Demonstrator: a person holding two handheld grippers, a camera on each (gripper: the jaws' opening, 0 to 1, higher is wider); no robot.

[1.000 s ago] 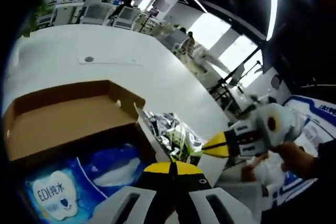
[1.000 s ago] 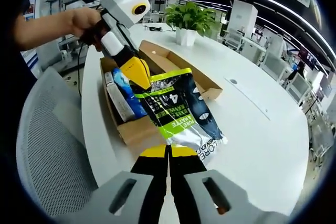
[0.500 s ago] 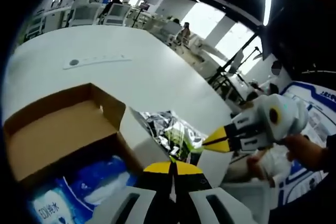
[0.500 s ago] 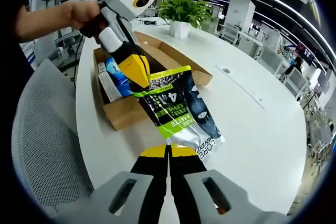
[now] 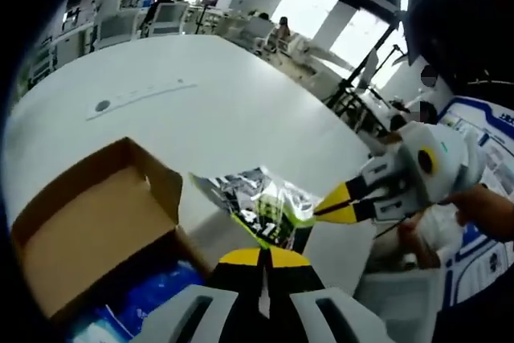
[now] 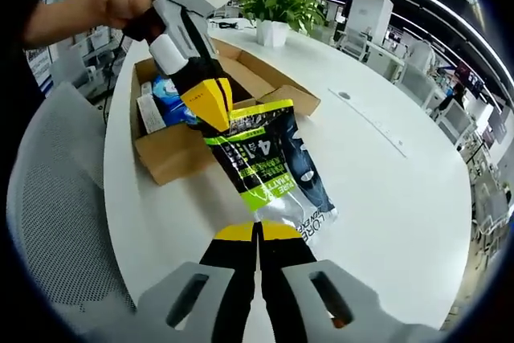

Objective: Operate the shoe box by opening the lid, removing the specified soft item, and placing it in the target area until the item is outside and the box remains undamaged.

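While held up between both tools, pouch out of the box and hanging over the white surface, stretched corner to corner; right gripper pinched together on the near silvery end; left gripper clamped on the far top edge by the green band, jaws together there too; same grip seen from the left gripper view, with the left gripper closed on the pouch and the right gripper biting in from the side.

Judged light and soft: glossy foil skin, crinkly, likely slippery under the pads; best taken at the flat sealed margins, as now, not on the puffy middle, where the film would buckle and slide; no real weight to fight, only sag once one end lets go.

Box open beside the pouch, flaps spread, blue packs inside; cardboard wall just under the far end of the pouch, so worth swinging clear of that rim to spare the flaps; surface broad and bare out to the right, plenty of room for a set-down; mesh chair and the rounded surface edge close on the near side, so better placed inward; potted plant well apart at the far end.
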